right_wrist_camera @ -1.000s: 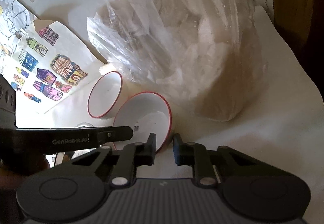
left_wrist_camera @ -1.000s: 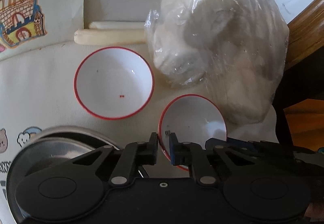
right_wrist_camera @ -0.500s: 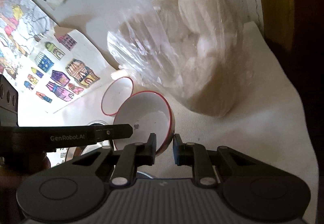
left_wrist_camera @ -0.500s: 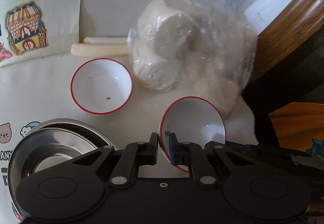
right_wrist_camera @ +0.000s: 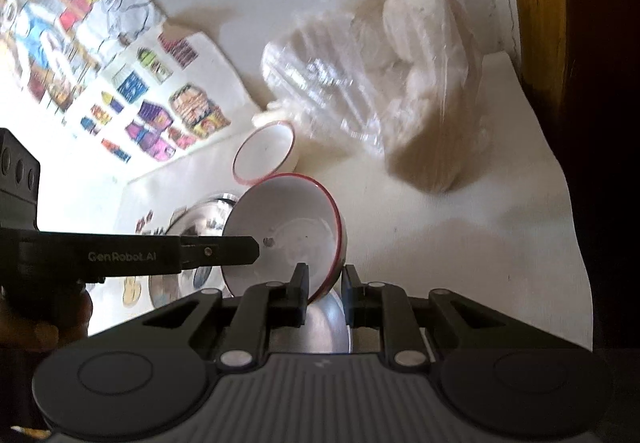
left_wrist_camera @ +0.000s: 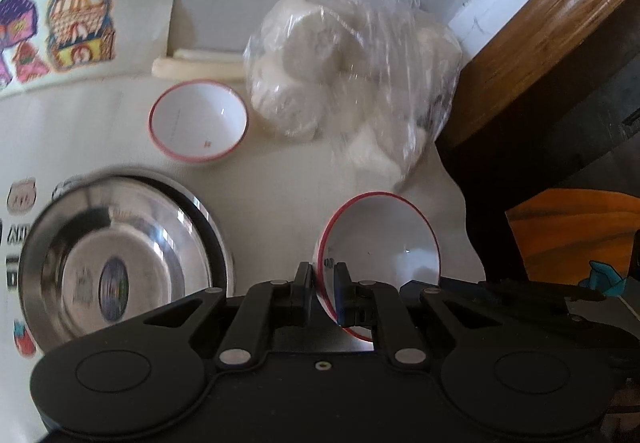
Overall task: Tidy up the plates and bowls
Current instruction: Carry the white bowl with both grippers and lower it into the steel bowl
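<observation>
One red-rimmed white bowl (left_wrist_camera: 380,243) is gripped by its rim, tilted, between the clenched fingers of the left gripper (left_wrist_camera: 323,283) and of the right gripper (right_wrist_camera: 325,285). Left of the fingers, stacked steel plates (left_wrist_camera: 120,259) are seen. Beyond, a second red-rimmed bowl (left_wrist_camera: 198,121) is set upright beside one plastic bag (left_wrist_camera: 352,91).
</observation>
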`<state>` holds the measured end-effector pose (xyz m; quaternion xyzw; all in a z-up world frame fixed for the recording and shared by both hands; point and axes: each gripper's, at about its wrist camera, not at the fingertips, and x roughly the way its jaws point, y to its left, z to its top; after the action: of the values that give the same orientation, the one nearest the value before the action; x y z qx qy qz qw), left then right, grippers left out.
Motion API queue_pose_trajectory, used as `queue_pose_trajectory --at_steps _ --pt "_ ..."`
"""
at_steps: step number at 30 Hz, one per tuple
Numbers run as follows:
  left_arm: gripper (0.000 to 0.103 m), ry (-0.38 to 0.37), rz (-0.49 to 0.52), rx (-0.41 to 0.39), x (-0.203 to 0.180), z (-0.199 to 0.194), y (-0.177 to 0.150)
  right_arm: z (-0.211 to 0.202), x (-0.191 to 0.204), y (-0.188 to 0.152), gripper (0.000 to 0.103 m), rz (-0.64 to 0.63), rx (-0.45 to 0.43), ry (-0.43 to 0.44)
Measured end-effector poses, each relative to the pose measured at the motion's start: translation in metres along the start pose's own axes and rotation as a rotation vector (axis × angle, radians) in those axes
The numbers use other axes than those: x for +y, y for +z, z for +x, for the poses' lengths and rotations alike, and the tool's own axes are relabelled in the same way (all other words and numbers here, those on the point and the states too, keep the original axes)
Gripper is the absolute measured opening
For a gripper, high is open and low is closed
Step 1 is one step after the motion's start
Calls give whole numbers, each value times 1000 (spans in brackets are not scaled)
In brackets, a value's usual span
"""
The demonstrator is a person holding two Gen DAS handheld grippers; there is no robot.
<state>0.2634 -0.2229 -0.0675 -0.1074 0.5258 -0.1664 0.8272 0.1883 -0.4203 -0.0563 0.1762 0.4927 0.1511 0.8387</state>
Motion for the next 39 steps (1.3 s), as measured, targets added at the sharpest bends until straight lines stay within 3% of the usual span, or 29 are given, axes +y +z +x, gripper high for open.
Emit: queue_pose_trajectory --at_steps 19,39 --pt "11 33 -75 61 13 -12 -42 0 17 -34 19 -84 124 24" --pt "11 68 -60 157 20 13 -40 16 21 -34 19 -87 182 -14"
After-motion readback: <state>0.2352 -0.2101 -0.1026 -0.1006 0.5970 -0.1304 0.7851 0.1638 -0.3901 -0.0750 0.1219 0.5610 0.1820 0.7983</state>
